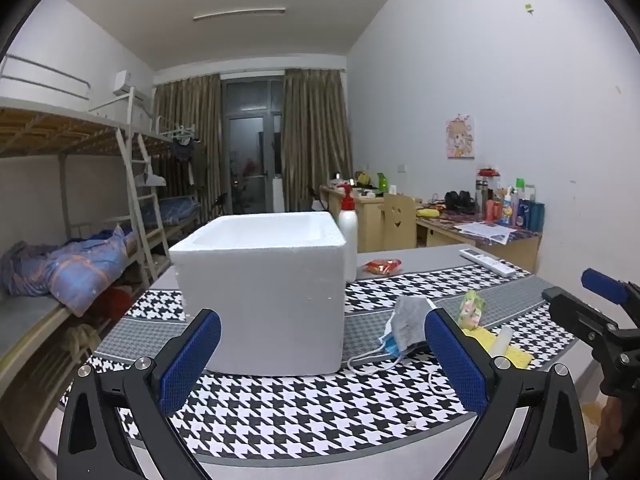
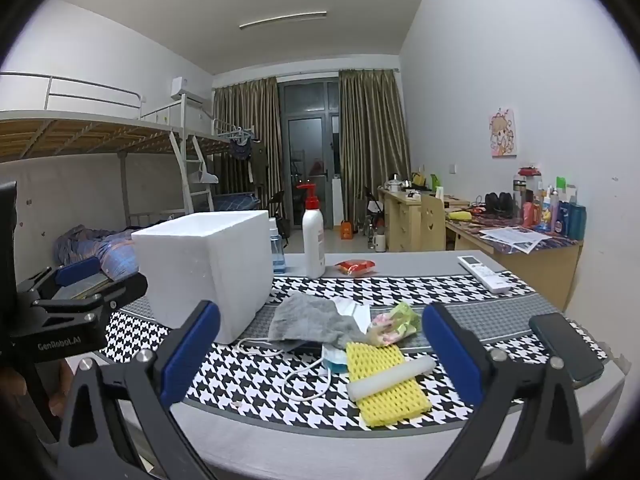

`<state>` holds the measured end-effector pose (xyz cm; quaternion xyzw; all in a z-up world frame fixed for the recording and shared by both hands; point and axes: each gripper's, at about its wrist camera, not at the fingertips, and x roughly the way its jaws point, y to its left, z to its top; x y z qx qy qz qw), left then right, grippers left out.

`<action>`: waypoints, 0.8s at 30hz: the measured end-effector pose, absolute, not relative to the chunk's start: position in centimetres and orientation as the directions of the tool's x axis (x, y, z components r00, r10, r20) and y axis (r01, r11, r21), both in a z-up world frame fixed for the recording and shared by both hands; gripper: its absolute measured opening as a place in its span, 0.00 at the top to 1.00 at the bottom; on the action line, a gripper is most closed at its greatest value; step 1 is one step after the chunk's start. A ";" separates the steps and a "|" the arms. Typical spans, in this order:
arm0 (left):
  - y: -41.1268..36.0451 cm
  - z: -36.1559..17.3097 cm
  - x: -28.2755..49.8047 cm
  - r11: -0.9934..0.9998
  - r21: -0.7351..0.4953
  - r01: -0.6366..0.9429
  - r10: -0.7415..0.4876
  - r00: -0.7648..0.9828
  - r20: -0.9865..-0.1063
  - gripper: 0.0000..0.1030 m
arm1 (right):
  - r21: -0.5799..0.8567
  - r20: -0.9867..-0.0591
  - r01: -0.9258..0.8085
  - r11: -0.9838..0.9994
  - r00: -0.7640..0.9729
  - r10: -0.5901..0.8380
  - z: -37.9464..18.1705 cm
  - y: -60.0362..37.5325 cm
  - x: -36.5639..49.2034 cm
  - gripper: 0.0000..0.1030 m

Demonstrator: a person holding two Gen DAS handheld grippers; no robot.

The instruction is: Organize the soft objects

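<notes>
Both tools stand released with nothing between the blue pads: the right tool (image 2: 320,354) nearest, the left tool (image 1: 322,354) at its nine o'clock, its side reading "GenRobot.AI". Just ahead on the houndstooth table (image 2: 280,408) lies one yellow foam net (image 2: 386,386) with one white foam roll (image 2: 390,378) across it. At eleven o'clock, a grey mask (image 2: 314,322) overlaps a blue mask (image 2: 335,360). One black phone (image 2: 566,346) sits at two o'clock. Farther, one white foam box (image 2: 208,270) at ten o'clock, one pump bottle (image 2: 313,236), one remote (image 2: 484,272).
</notes>
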<state>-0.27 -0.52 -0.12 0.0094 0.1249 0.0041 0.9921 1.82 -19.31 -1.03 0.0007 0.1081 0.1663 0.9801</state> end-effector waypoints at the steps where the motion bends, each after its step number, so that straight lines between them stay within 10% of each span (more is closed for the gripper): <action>1: -0.6 -0.1 -0.4 1.000 0.025 -0.007 0.013 0.970 -0.241 0.01 | 0.037 -0.211 -0.325 0.945 0.922 0.325 -1.0 -19.3 1.8 0.01; 24: -0.4 0.1 -0.4 0.999 0.021 -0.024 0.028 0.974 -0.226 0.01 | 0.036 -0.197 -0.326 0.945 0.924 0.327 -1.2 -19.3 1.6 0.01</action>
